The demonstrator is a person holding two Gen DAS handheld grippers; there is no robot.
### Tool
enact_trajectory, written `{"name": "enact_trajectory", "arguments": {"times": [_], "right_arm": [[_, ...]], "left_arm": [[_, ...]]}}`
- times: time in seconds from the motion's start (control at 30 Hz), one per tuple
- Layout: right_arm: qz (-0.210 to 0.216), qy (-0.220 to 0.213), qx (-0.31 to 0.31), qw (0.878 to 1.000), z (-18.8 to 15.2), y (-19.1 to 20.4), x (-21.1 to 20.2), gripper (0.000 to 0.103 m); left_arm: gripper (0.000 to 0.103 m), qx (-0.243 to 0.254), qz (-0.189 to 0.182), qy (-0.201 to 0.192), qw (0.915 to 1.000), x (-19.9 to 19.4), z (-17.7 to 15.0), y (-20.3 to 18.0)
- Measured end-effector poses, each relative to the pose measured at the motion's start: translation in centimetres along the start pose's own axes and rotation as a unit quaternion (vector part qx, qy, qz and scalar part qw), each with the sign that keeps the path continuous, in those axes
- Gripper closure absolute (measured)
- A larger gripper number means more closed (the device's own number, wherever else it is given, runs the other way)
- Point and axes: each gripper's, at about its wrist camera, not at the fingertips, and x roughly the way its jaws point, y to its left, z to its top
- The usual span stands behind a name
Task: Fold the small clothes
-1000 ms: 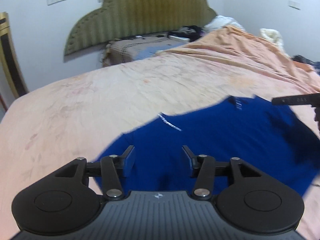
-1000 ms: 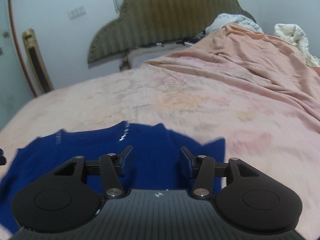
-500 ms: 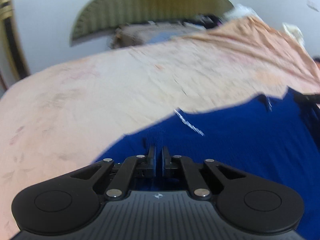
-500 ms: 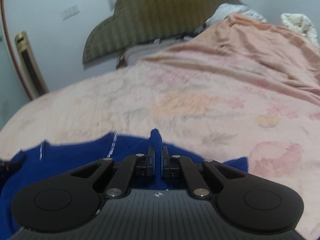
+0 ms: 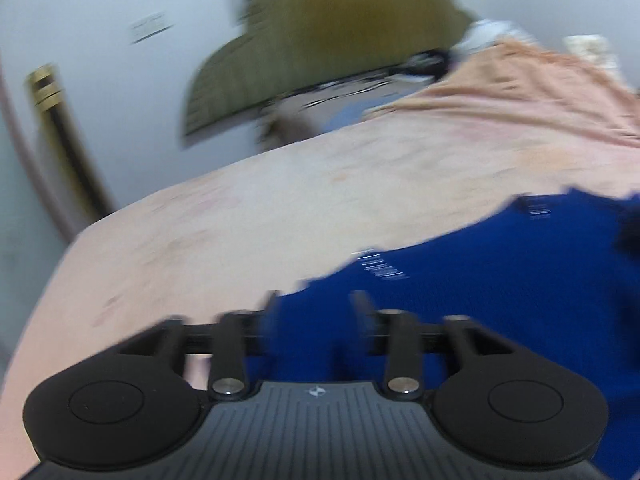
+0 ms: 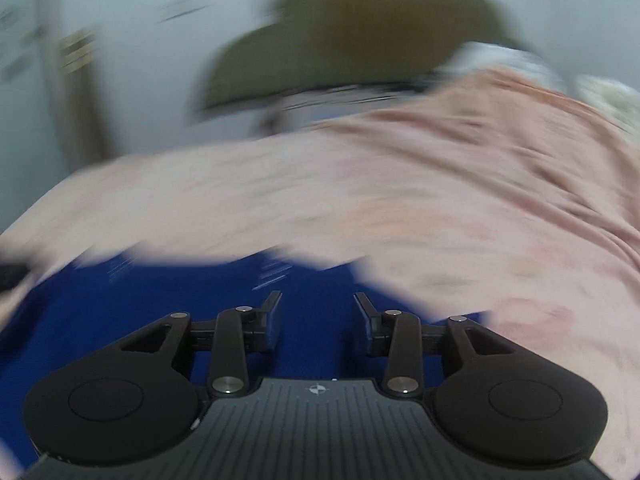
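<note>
A dark blue garment (image 5: 500, 280) lies spread on the pink bedsheet (image 5: 280, 208). In the left wrist view my left gripper (image 5: 316, 308) is open over the garment's left part, nothing between its fingers. In the right wrist view the same garment (image 6: 160, 312) fills the lower left. My right gripper (image 6: 316, 308) is open above its right part and holds nothing. Both views are blurred by motion. The other gripper shows as a dark shape at the right edge of the left wrist view (image 5: 628, 232).
An olive padded headboard (image 5: 320, 48) stands against the white wall at the back. An orange blanket (image 5: 540, 80) is bunched at the bed's far right, with white bedding (image 6: 608, 96) behind. A gold and black frame (image 5: 60, 128) stands at the left wall.
Half a second ago both grippers were shut on the blue garment. Now both are open and have let it go. Both cameras have moved, and the garment lies on the sheet.
</note>
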Motion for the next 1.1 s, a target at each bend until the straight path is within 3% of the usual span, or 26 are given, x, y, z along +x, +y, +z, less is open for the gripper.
{"name": "enact_trajectory", "arguments": {"times": [0.07,0.1,0.2,0.3,0.4,0.47,0.53,0.6,0.63,0.73,0.87,0.97,1.1], "right_arm": [[0.064,0.05,-0.062,0.995,-0.5,2.4,0.2,0.055],[0.077,0.076,-0.085,0.991,-0.7,3.5,1.2,0.055],[0.023,0.1,-0.13,0.986,-1.0,5.5,5.2,0.051],[0.006,0.075,-0.085,0.994,0.7,4.5,8.1,0.045],[-0.054,0.053,-0.075,0.994,1.6,3.8,9.2,0.045],[-0.071,0.041,-0.051,0.995,1.7,3.0,8.0,0.045],[-0.042,0.02,-0.034,0.998,1.2,2.8,5.1,0.043],[-0.001,0.019,-0.041,0.999,0.3,3.1,3.3,0.026],[0.014,0.034,-0.055,0.998,-0.3,3.5,3.1,0.024],[-0.018,0.077,-0.091,0.993,-1.6,4.4,5.5,0.024],[-0.082,0.031,-0.056,0.995,-1.4,4.2,4.1,0.023],[-0.057,0.008,-0.07,0.996,-2.0,5.5,1.4,0.017],[-0.027,0.032,-0.078,0.996,-3.9,6.8,0.0,0.016]], "left_arm": [[0.039,0.027,-0.027,-0.001,0.9993,0.2,0.1,-2.5],[0.039,0.041,-0.026,0.004,0.9988,0.7,-0.1,-3.8],[0.041,0.047,-0.011,0.035,0.9982,2.5,-1.4,-5.9],[0.039,0.04,-0.012,0.031,0.9986,2.8,-2.7,-6.3],[0.039,0.031,-0.004,0.029,0.9991,2.3,-3.0,-5.7],[0.039,0.009,-0.005,0.025,0.9996,1.5,-3.0,-4.7],[0.038,-0.003,-0.008,0.025,0.9997,1.4,-3.1,-4.3],[0.036,-0.005,-0.003,0.041,0.9992,2.4,-3.4,-4.4],[0.036,-0.013,-0.001,0.038,0.9992,2.4,-3.4,-4.4],[0.038,-0.027,-0.002,0.039,0.9989,1.6,-3.2,-4.4],[0.038,-0.023,0.008,0.042,0.9988,0.7,-3.6,-4.6],[0.038,-0.03,0.011,0.045,0.9985,0.3,-4.0,-4.7],[0.038,-0.038,0.016,0.046,0.9981,-0.5,-4.5,-5.0]]}}
